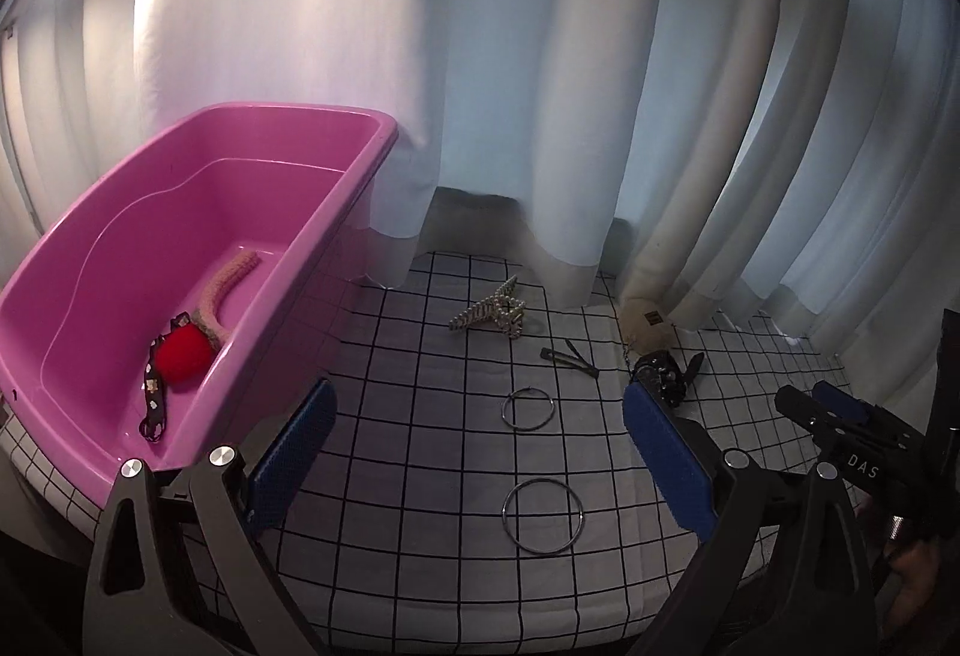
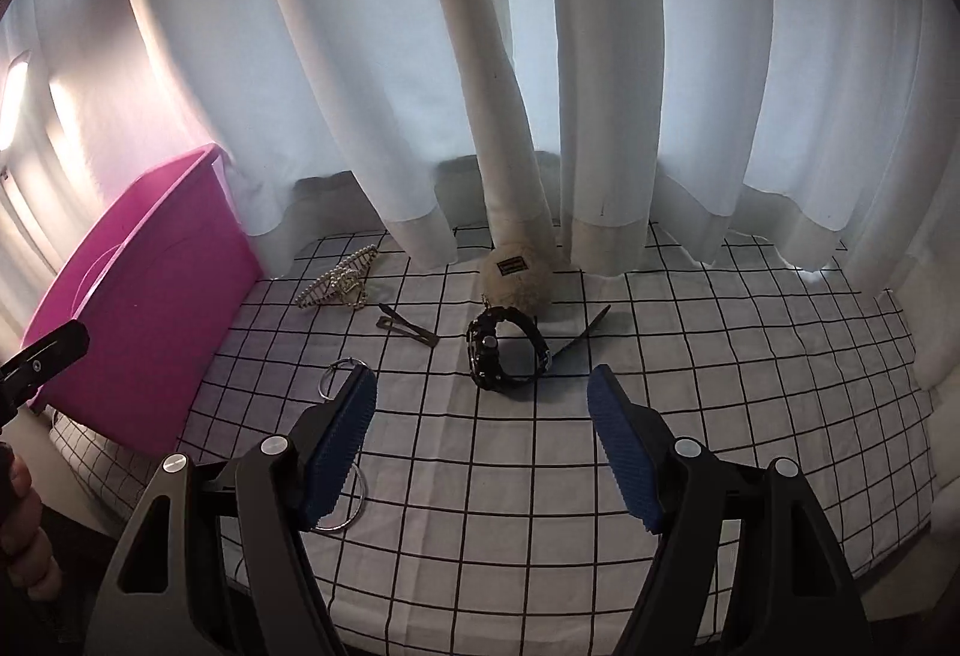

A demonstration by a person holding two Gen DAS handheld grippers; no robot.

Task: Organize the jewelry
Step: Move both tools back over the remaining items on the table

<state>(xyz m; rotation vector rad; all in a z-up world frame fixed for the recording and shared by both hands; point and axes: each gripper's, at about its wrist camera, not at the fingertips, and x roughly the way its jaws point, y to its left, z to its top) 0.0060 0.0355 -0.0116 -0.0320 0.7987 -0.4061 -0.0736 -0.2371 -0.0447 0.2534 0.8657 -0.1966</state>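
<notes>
A pink tub (image 1: 336, 212) stands at the left, holding a red pompom (image 1: 183, 353), a beige knitted band (image 1: 225, 290) and a dark patterned strap (image 1: 153, 404). On the checked cloth lie two metal rings (image 1: 543, 517) (image 1: 528, 410), a pearl hair claw (image 1: 492, 317), a dark hair clip (image 1: 570, 359) and a black watch (image 2: 507, 353). My left gripper (image 1: 480, 452) is open and empty above the rings. My right gripper (image 2: 483, 452) is open and empty, just short of the watch.
White curtains (image 2: 510, 56) hang along the back of the checked cloth (image 2: 720, 386). A cream fuzzy ball with a label (image 2: 519, 278) sits behind the watch. The tub (image 2: 150, 308) shows at the left in the right wrist view. The cloth's front edge drops off near the camera.
</notes>
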